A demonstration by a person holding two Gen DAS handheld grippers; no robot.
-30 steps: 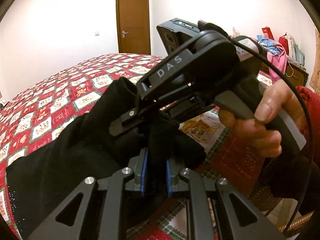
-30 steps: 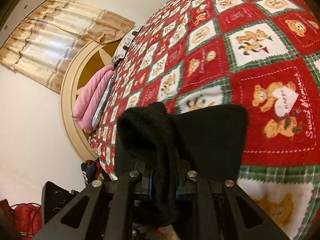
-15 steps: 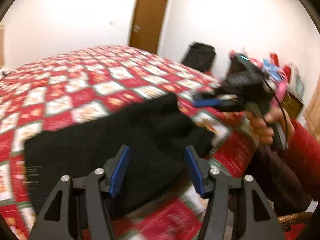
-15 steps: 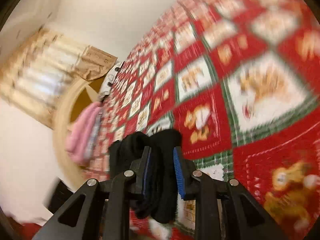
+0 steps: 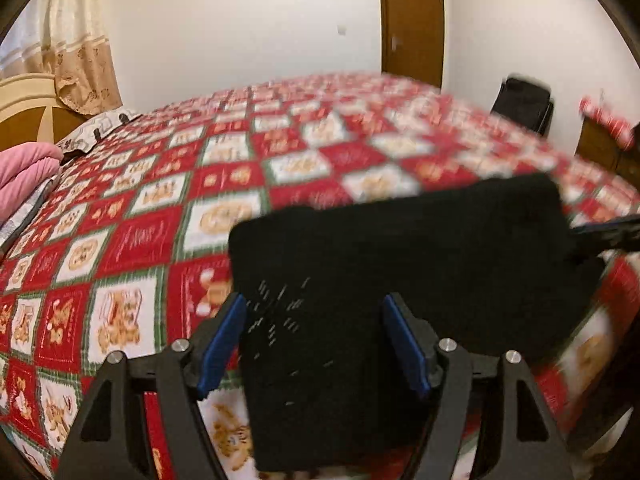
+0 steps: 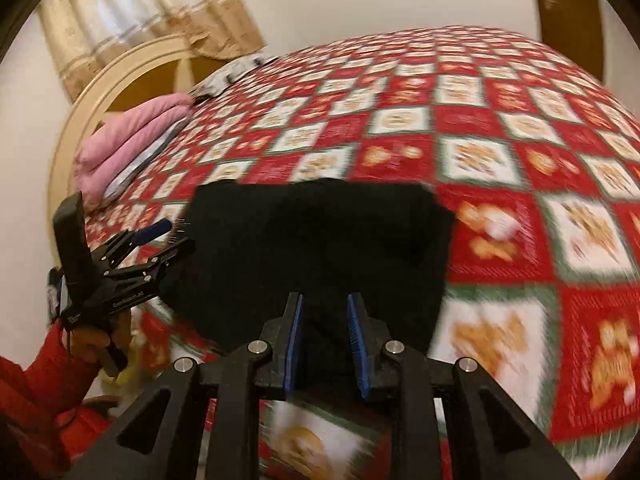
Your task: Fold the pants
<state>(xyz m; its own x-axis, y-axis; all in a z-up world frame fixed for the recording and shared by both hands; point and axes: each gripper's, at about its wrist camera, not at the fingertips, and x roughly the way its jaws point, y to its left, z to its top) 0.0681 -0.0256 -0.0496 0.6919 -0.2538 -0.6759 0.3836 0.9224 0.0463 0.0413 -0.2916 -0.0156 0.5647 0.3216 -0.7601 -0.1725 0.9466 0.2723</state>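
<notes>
The black pants [image 5: 400, 280] lie folded into a compact rectangle on the red patchwork bedspread [image 5: 140, 240] near the bed's front edge; they also show in the right wrist view [image 6: 320, 240]. My left gripper [image 5: 314, 340] is open and empty, its blue-padded fingers spread over the near left part of the fold. In the right wrist view it [image 6: 160, 240] sits at the pants' left edge. My right gripper [image 6: 324, 344] is open, its jaws a small gap apart above the near edge of the pants, holding nothing. Its tip [image 5: 608, 232] shows at the right edge of the left wrist view.
A pink folded blanket [image 6: 132, 144] lies at the head of the bed by the cream headboard [image 6: 100, 92]. A brown door [image 5: 412, 20] and a black bag [image 5: 524, 100] stand beyond the far side. The bedspread [image 6: 520, 140] stretches behind the pants.
Both grippers have let go of the black pants and opened. The pants dropped flat on the bed as a folded rectangle. Both grippers pulled back toward the bed's front edge.
</notes>
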